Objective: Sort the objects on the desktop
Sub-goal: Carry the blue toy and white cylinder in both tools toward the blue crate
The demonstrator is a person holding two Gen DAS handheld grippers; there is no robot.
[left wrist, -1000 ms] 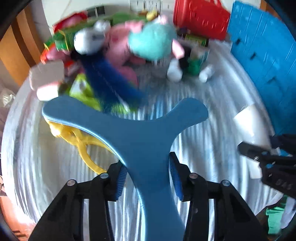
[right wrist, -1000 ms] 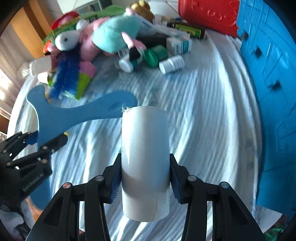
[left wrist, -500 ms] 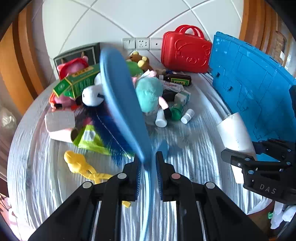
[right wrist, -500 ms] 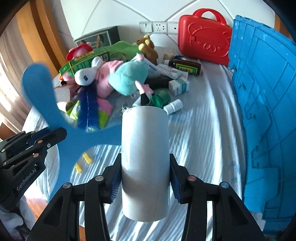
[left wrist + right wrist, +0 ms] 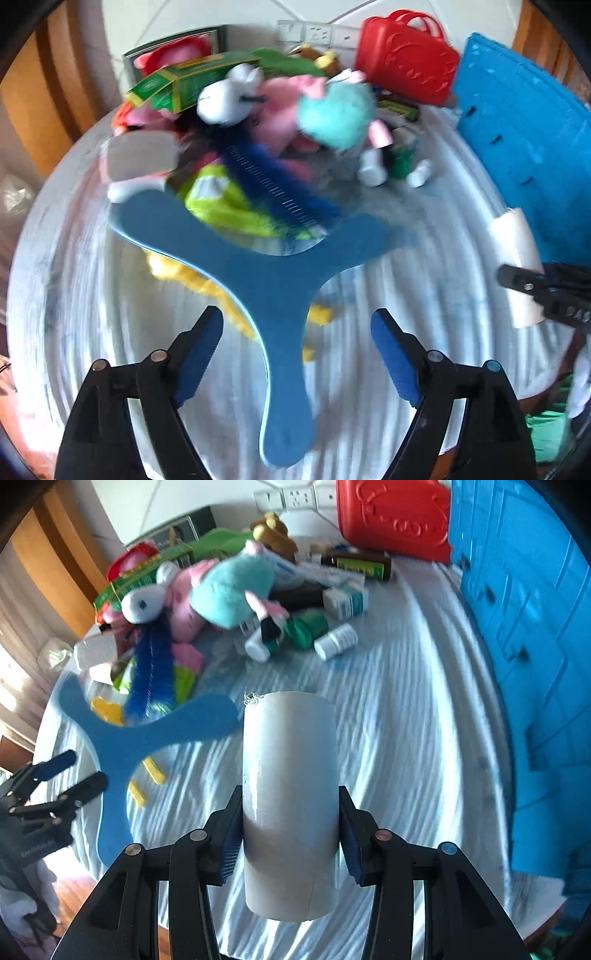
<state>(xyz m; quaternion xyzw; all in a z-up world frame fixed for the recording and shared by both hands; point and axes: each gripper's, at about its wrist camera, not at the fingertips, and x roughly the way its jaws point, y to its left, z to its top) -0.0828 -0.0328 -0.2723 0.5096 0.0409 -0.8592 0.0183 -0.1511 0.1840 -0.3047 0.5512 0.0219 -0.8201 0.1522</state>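
A flat blue three-armed boomerang (image 5: 273,280) lies between the jaws of my left gripper (image 5: 297,321). The jaws are opening and stand wide, and neither pad touches the boomerang's stem. From the right wrist view the boomerang (image 5: 122,734) sits low over the striped cloth, with the left gripper (image 5: 79,771) at its near arm. My right gripper (image 5: 290,801) is shut on a white cardboard tube (image 5: 290,757), held above the cloth. In the left wrist view that tube (image 5: 517,251) shows at the right edge.
A heap fills the back of the table: a teal and pink plush (image 5: 229,590), a blue brush (image 5: 153,664), a green box (image 5: 192,81) and small bottles (image 5: 334,640). A yellow toy (image 5: 184,273) lies under the boomerang. A red case (image 5: 391,513) and a blue crate (image 5: 524,627) stand on the right.
Half a second ago the left jaws were shut on the boomerang, held up edge-on. Now they stand wide and it lies flat between them. The right gripper still holds the tube.
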